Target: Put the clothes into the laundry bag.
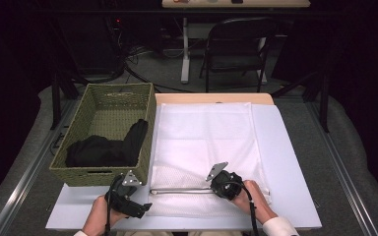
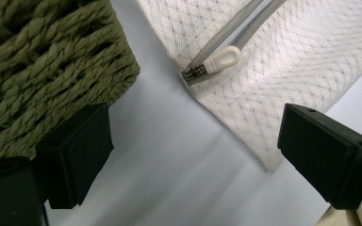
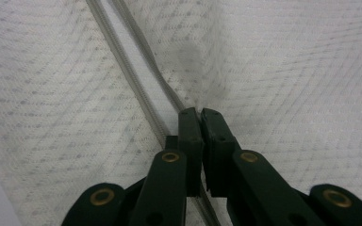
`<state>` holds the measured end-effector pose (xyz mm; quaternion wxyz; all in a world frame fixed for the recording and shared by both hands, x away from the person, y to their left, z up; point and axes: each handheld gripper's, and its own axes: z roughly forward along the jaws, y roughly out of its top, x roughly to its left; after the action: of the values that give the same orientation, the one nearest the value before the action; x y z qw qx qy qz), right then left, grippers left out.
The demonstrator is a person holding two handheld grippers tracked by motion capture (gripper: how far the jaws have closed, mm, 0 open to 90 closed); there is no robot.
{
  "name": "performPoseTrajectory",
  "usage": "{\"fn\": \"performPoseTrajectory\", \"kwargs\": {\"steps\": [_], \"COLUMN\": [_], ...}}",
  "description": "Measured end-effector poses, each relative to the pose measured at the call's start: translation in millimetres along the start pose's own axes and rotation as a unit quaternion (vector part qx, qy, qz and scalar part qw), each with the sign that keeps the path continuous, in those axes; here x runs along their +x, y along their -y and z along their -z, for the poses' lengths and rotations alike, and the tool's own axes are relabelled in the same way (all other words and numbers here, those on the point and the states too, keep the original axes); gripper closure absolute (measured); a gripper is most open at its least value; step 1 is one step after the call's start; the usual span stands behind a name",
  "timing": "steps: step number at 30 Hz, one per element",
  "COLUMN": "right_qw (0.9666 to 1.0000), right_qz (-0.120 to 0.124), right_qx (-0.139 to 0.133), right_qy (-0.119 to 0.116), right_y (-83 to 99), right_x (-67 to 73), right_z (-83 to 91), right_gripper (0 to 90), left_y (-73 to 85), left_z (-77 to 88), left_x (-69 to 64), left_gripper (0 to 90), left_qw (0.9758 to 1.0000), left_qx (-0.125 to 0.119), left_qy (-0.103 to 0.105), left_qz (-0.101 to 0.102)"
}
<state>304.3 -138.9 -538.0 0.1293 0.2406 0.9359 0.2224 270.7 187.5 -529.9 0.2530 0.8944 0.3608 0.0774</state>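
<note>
A white mesh laundry bag [image 1: 202,132] lies flat on the table, its grey zipper [image 1: 182,191] running along the near edge. My right gripper [image 1: 216,188] is at the zipper's right end, shut on a pinch of the mesh [image 3: 207,89] just beside the zipper tracks [image 3: 122,61]; the cloth rises in a small fold at my right gripper's tips [image 3: 200,113]. My left gripper [image 1: 138,204] stands open at the bag's near left corner. In the left gripper view the cream zipper pull [image 2: 222,59] lies ahead of my left gripper [image 2: 195,141], with nothing between its fingers.
A green woven basket [image 1: 103,98] with black clothing [image 1: 103,147] in it stands left of the bag; its corner [image 2: 52,61] sits close beside my left gripper's finger. A folding chair [image 1: 238,44] is beyond the table [image 1: 285,147].
</note>
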Motion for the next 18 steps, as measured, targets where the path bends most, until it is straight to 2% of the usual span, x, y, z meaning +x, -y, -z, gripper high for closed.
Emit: {"fn": "performPoseTrajectory", "kwargs": {"steps": [3,5,9,11,15,18], "right_qw": [0.9999,0.9998,0.9991,0.9989,0.9984,0.9981], "right_qz": [-0.013,-0.018,-0.032,-0.030,-0.033,-0.036], "right_qx": [-0.003,-0.009,-0.026,-0.034,-0.042,-0.046], "right_qy": [-0.004,-0.008,0.002,0.010,0.019,0.019], "right_y": [-1.0,-1.5,-2.4,-4.0,-5.7,-6.2], "right_x": [-2.2,-4.7,-7.5,-10.1,-13.7,-16.2], "right_z": [3.6,7.3,13.7,14.6,13.5,12.0], "right_gripper": [87.1,87.1,87.2,87.3,87.5,87.6], "left_y": [1.8,2.6,4.4,5.7,5.2,3.7], "left_z": [0.8,1.3,1.7,2.8,5.6,5.9], "left_x": [0.5,1.7,1.8,1.3,-1.1,-4.8], "left_gripper": [10.4,10.4,10.2,10.6,11.1,10.2], "left_qw": [1.0000,1.0000,1.0000,0.9998,0.9984,0.9974], "left_qx": [-0.002,-0.002,-0.004,-0.014,-0.030,-0.032], "left_qy": [0.001,0.001,0.000,0.008,0.046,0.059], "left_qz": [0.009,0.006,0.007,0.009,-0.011,-0.026]}}
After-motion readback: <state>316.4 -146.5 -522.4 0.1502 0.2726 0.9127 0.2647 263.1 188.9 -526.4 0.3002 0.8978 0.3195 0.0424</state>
